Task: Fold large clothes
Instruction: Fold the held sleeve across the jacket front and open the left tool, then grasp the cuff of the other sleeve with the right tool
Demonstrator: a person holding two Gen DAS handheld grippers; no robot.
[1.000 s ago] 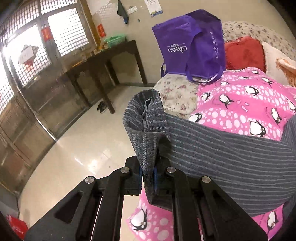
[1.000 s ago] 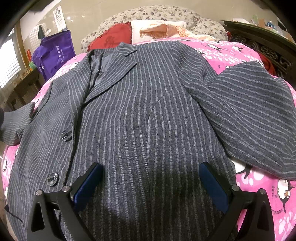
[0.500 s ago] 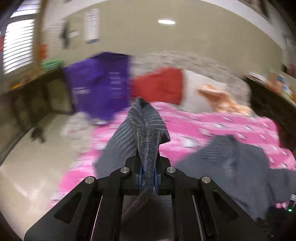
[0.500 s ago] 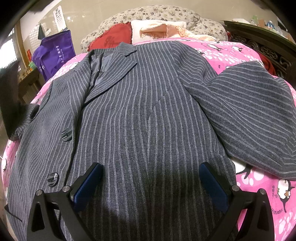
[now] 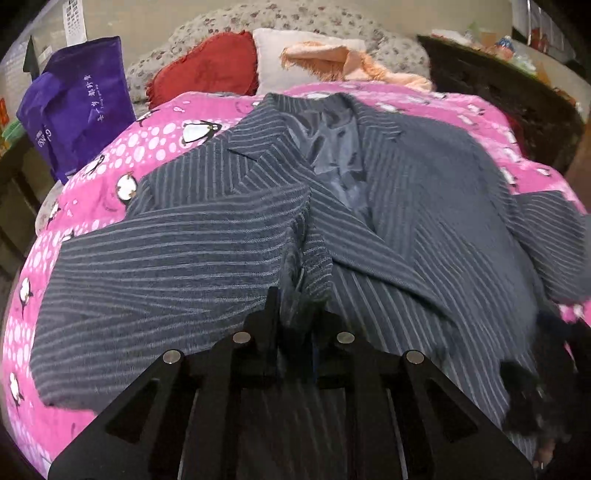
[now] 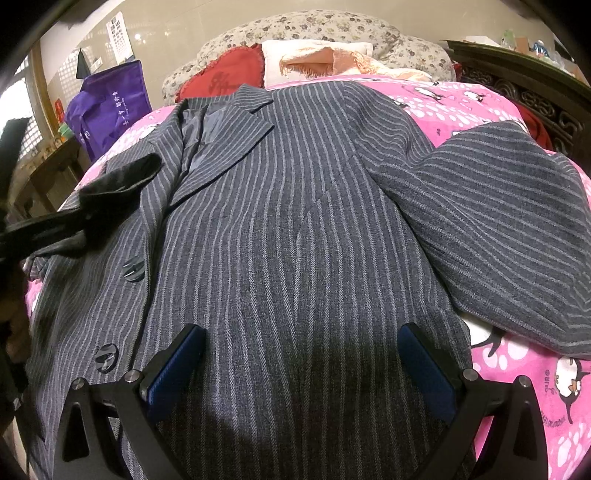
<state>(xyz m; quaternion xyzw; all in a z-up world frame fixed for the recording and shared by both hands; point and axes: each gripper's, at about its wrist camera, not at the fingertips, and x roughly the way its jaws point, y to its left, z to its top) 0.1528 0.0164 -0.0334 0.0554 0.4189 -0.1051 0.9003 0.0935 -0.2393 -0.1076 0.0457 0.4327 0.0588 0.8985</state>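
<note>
Right wrist view takes in most of the bed (image 6: 461, 99), covered by a pink penguin-print blanket (image 6: 517, 387). Spread front-up across that blanket lies the grey pinstriped jacket (image 6: 280, 229), collar toward the pillows and hem toward the camera. Its sleeve on the picture's right (image 6: 509, 236) lies out to the side over the pink cover. On the picture's left, the other sleeve (image 5: 177, 266) is laid across the jacket's front, its cuff end reaching the lapel area near the middle of the chest. At the head of the bed sit a floral bolster (image 6: 303, 29), a red cushion (image 6: 225, 79) and a cream pillow with a peach fringed cloth (image 6: 332, 61) on it. A purple tote bag (image 5: 77, 103) stands at the bed's left edge.

Two dark buttons (image 6: 133, 271) show on the front panel, one above the other.

In the left wrist view, the left claw (image 5: 295, 314) sits narrow with the sleeve's cuff between its fingers; its jaws are opening, and whether the pads press the cloth I cannot tell. The right claw (image 6: 301, 365) hovers spread wide over the jacket's lower front, gripping nothing.
</note>
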